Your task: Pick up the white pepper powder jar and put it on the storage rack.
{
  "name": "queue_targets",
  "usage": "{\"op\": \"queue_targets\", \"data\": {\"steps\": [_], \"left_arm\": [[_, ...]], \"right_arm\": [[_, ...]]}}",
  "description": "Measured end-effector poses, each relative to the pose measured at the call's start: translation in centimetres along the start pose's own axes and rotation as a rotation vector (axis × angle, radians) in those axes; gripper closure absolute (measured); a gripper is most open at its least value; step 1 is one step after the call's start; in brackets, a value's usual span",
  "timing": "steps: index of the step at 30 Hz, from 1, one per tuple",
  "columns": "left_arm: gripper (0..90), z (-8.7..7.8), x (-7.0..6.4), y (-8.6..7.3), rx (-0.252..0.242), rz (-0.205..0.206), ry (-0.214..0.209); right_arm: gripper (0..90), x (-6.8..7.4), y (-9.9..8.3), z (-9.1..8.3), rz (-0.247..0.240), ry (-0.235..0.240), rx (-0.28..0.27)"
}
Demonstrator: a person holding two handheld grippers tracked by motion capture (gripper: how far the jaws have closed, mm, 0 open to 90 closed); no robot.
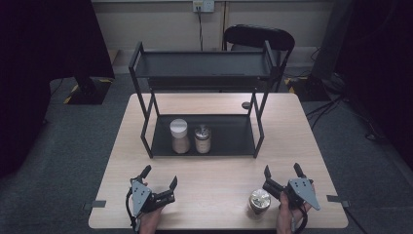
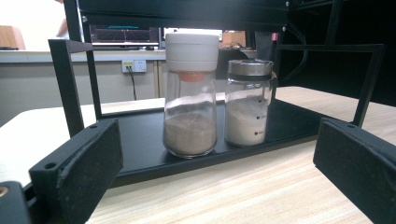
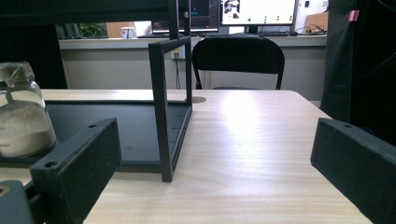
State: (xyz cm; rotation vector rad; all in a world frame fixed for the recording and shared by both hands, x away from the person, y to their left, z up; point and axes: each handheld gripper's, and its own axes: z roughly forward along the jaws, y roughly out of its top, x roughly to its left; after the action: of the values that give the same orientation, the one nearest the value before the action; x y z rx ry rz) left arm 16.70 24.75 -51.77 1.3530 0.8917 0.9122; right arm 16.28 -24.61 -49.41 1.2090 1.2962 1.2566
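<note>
A black two-tier rack (image 1: pixel 146 131) stands at the middle of the wooden table (image 1: pixel 219 180). On its lower shelf (image 2: pixel 140 135) stand two jars side by side: a white-lidded jar (image 1: pixel 179 136) (image 2: pixel 190 93) of brown powder and a metal-lidded jar (image 1: pixel 202 139) (image 2: pixel 248 102) of white powder. A third jar (image 1: pixel 259 201) with a shiny lid stands on the table near the front edge, just left of my right gripper (image 1: pixel 281 170). My left gripper (image 1: pixel 159 176) (image 2: pixel 217 140) is open and faces the two jars. The right gripper (image 3: pixel 212 140) is open and empty, facing the rack's right end post (image 3: pixel 159 112).
The rack's upper shelf (image 1: pixel 202 66) holds nothing. A small dark round object (image 1: pixel 246 105) lies on the table behind the rack. A black chair (image 1: pixel 259 38) (image 3: pixel 238 58) stands beyond the far edge. A pale-powder jar (image 3: pixel 21 116) shows at the left edge of the right gripper view.
</note>
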Motion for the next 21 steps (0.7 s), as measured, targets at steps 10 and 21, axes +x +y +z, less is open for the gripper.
{"op": "queue_targets", "data": {"steps": [10,21], "left_arm": [[0.6,0.0,0.0,0.0,0.0,0.0,0.0],[0.7,0.0,0.0,0.0,0.0,0.0,-0.002]], "right_arm": [[1.7,-0.1,-0.8,0.1,-0.011,-0.004,0.01],[0.1,-0.4,-1.5,-0.2,-0.022,0.017,-0.029]]}}
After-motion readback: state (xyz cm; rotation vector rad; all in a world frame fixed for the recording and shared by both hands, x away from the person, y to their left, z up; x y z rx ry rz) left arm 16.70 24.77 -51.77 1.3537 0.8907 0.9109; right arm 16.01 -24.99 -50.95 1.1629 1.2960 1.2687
